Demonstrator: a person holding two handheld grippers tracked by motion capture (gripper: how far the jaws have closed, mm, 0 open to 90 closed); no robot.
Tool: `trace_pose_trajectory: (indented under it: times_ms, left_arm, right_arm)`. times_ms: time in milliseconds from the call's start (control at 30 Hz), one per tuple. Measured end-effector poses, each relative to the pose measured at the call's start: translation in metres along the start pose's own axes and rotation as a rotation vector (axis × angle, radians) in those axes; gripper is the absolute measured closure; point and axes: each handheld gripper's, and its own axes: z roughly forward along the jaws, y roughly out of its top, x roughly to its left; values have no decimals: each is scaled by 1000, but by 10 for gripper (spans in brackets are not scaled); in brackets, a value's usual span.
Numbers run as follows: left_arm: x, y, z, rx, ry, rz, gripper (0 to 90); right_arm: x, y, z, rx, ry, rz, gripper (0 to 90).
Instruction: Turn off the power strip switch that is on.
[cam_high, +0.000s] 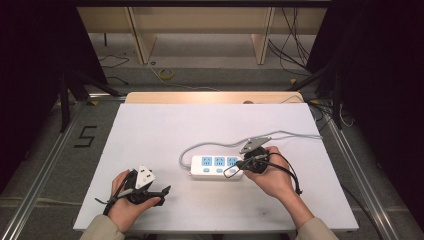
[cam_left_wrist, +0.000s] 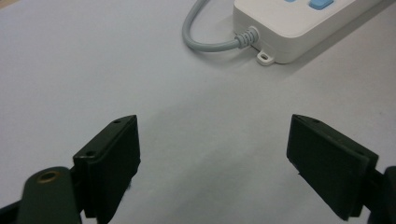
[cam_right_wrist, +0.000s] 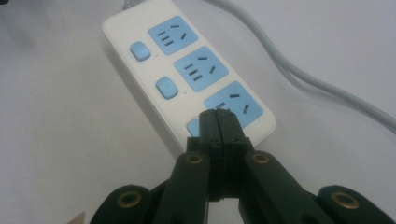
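Power strip (cam_high: 216, 167) lay flat on the surface (cam_high: 150, 130), long axis 9-to-3 o'clock, sockets up, right claw (cam_right_wrist: 217, 115) pinched shut over its 3 o'clock end, left claw (cam_left_wrist: 215, 158) wide.

White plastic power strip with blue sockets (cam_right_wrist: 187, 74): nearest blue rocker switch (cam_right_wrist: 193, 127) half hidden behind closed fingertips (cam_right_wrist: 217, 122). Strip cut off by frame edge beyond open fingers (cam_left_wrist: 109, 163). Grey cable (cam_right_wrist: 299, 70) leaves frame.

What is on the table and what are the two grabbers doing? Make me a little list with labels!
table: white table top
main thing: white power strip with three blue sockets and blue buttons
cord: grey cord curving out of the strip's end
right gripper: jaws shut, tips over the strip's nearest button
left gripper: jaws wide open, nothing between them, off to the strip's side
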Motion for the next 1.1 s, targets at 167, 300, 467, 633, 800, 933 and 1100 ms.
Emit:
trace_pose_trajectory:
  times_ms: [167,300,467,633,800,933,1100]
  left_arm:
    - [0,0,0,0,0,0,171]
    - [0,0,0,0,0,0,171]
    - [0,0,0,0,0,1,170]
    - [0,0,0,-1,0,1,171]
    - [0,0,0,0,0,1,171]
    - [0,0,0,-1,0,2,170]
    - [0,0,0,-2,0,2,171]
  right_arm:
    - [0,3,1,12,2,0,900]
    - [0,4,2,20,8,-7,900]
    - [0,7,4,33,9,-13,900]
    - [0,9,6,44,13,-15,900]
    - [1,12,7,55,20,-14,900]
    - [1,14,8,64,25,-17,900]
    - [1,16,10,78,28,-22,900]
